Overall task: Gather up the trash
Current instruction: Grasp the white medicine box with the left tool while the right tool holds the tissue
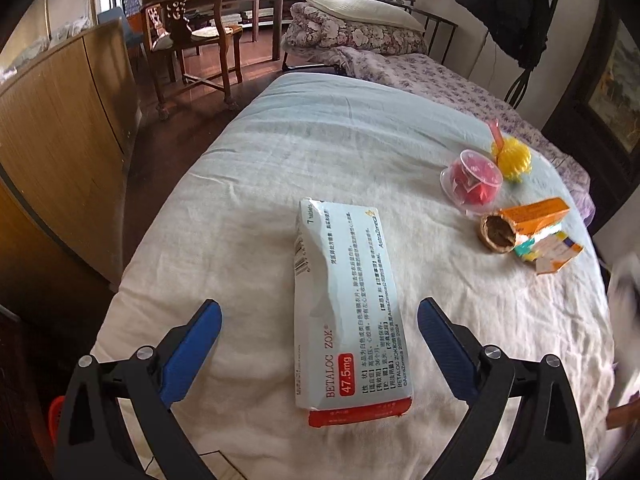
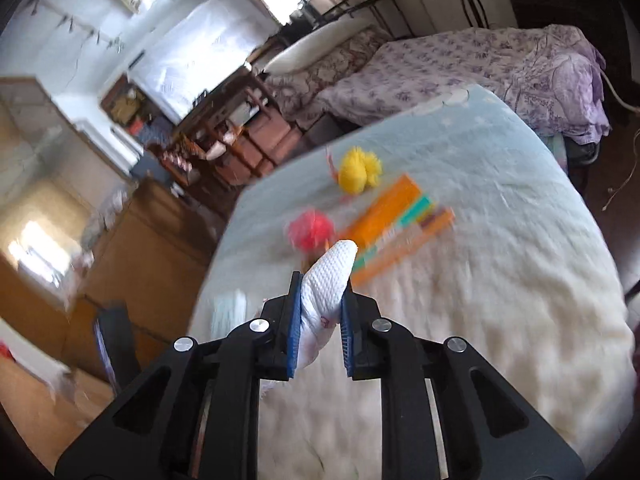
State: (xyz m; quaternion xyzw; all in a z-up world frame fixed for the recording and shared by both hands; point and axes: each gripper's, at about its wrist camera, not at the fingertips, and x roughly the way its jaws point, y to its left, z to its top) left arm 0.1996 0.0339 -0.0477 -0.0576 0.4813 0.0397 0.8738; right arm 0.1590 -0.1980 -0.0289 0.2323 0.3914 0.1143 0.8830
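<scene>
White medicine box (image 1: 344, 308) lies flat on the cloth-covered tabletop (image 1: 248, 184) between the wide-open left gripper (image 1: 319, 310), while the right gripper (image 2: 322, 280) clamps a crumpled white tissue (image 2: 326, 280); a clear cup (image 1: 474, 182) holds red wrappers.

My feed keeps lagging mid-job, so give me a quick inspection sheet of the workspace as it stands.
Surface: cloth-covered table, wrinkled.
Job's things: Betaloc ZOK medicine box lying flat, ahead of the left tongs; torn orange carton; brown nutshell half; clear plastic cup with red scraps; yellow mesh ball.
Clutter: nothing seen.
Grippers: left tongs open, empty; right tongs shut on white crumpled tissue.
Cables: thin cord on the floor.
Surroundings: bed with floral bedding, wooden chair, wooden cabinet.
</scene>
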